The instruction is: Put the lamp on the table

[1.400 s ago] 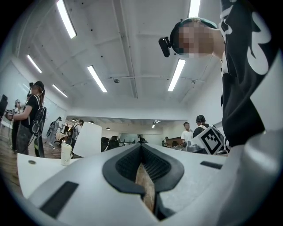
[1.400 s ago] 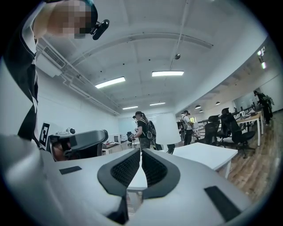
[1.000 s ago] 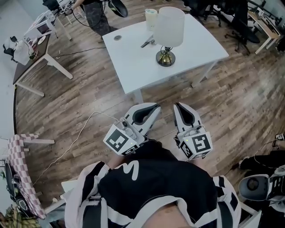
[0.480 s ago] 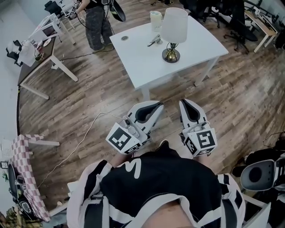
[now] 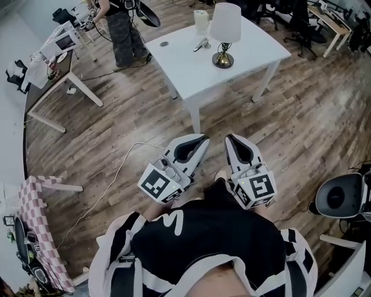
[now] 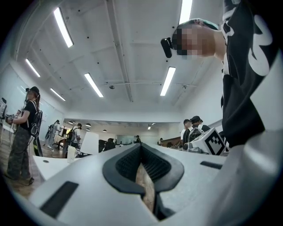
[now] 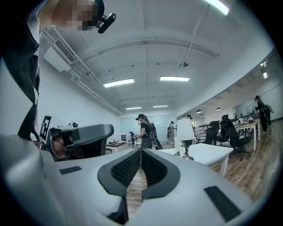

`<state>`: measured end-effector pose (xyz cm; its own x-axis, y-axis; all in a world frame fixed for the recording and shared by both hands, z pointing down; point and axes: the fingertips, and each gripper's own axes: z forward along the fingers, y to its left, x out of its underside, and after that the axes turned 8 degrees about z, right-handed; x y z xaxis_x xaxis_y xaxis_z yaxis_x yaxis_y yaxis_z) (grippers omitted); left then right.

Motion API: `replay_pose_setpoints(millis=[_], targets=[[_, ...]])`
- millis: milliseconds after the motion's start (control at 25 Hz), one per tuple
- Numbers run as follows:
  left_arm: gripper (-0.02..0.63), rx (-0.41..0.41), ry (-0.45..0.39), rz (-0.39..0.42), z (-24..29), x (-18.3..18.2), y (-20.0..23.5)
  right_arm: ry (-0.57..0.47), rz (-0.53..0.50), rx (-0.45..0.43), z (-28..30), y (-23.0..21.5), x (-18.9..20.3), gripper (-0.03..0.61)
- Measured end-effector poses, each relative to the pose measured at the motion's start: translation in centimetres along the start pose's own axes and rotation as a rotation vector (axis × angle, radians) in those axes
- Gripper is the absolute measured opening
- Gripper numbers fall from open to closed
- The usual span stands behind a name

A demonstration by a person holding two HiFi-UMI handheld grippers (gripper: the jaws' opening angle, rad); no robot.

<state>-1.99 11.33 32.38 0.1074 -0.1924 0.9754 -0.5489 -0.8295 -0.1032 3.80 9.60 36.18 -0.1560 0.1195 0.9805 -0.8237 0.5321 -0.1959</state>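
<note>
The lamp (image 5: 225, 26), white shade on a brass base, stands upright on the white table (image 5: 249, 52) at the top of the head view. It also shows far off in the right gripper view as the lamp (image 7: 185, 130) on the table (image 7: 204, 152). The left gripper view shows the lamp's shade (image 6: 90, 143). Both grippers are held close to the person's body, well short of the table. My left gripper (image 5: 197, 141) and right gripper (image 5: 232, 140) are shut with nothing in them. Up close, the left gripper (image 6: 141, 150) and the right gripper (image 7: 140, 153) have their pads together.
A cup (image 5: 200, 20) and small items lie on the table behind the lamp. A person (image 5: 124, 29) stands by a desk (image 5: 52, 64) at the far left. A cable (image 5: 110, 180) crosses the wooden floor. Office chairs (image 5: 301, 17) stand at the back right, another chair (image 5: 339, 200) at the right.
The table and lamp have drawn farther off and smaller in the head view. Both grippers stayed shut and near the body.
</note>
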Motion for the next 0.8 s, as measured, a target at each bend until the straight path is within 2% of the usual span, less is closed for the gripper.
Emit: replay_pose_setpoints(millis=[200,360,600,800], targets=[[0.005,0.036,0.002,-0.022,-2.2,0.3,-2.4,-0.007,0.031,0.018,-2.4,2.7,1.2,0.026],[0.005,0.052,-0.006,-0.026,-2.8,0.1,-3.7,-0.024,0.004,0.018,-3.7,3.9,0.9,0.026],[0.005,0.055,-0.023,-0.011,-3.1,-1.2,-4.0,-0.055,-0.035,0.021,-4.0,4.9,-0.7,0.026],[0.005,0.047,-0.028,-0.01,-3.2,-1.0,-3.6,-0.046,-0.061,0.032,-3.9,5.1,-0.4,0.02]])
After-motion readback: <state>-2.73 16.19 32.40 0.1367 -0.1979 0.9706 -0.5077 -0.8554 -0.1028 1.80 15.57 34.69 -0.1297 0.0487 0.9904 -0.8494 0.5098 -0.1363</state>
